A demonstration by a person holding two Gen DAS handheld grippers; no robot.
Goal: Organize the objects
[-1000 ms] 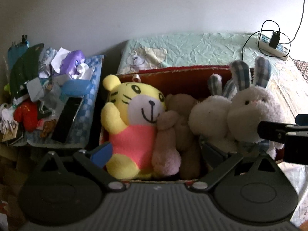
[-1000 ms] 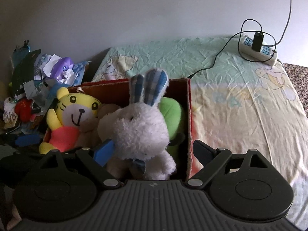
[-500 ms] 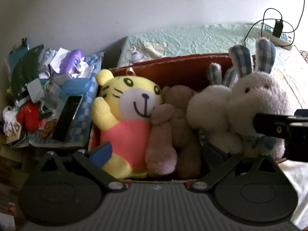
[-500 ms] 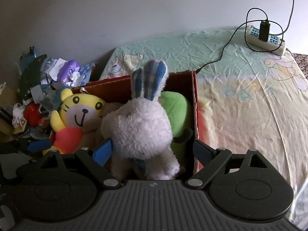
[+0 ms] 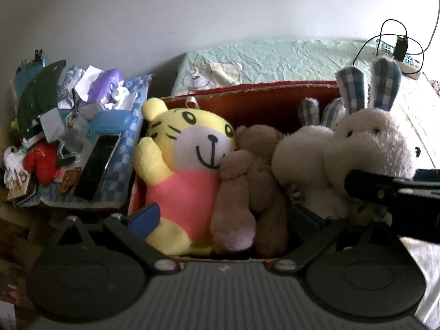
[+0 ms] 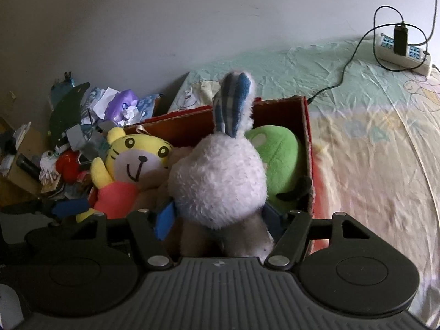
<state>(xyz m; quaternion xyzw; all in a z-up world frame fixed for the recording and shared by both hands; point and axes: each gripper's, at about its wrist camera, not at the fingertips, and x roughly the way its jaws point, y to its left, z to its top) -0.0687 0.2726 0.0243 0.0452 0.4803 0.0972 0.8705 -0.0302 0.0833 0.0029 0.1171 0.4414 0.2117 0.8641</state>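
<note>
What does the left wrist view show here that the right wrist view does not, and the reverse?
Only the left wrist view shows the white rabbit's face, a second plush rabbit behind it, and the brown bear clearly. Only the right wrist view shows the green plush at the box's right end and the right gripper shut on the rabbit's body. Both show the red box, yellow tiger, power strip on the bedsheet, and the clutter pile.

Daylight comes from the right, washing the sheet point(image 6: 385, 143) pale; the left clutter point(image 5: 55, 143) sits dim. Fisheye bends the edges, corners go black (right edge smeared), and the box point(image 5: 261, 104) interior lies shadowed.
</note>
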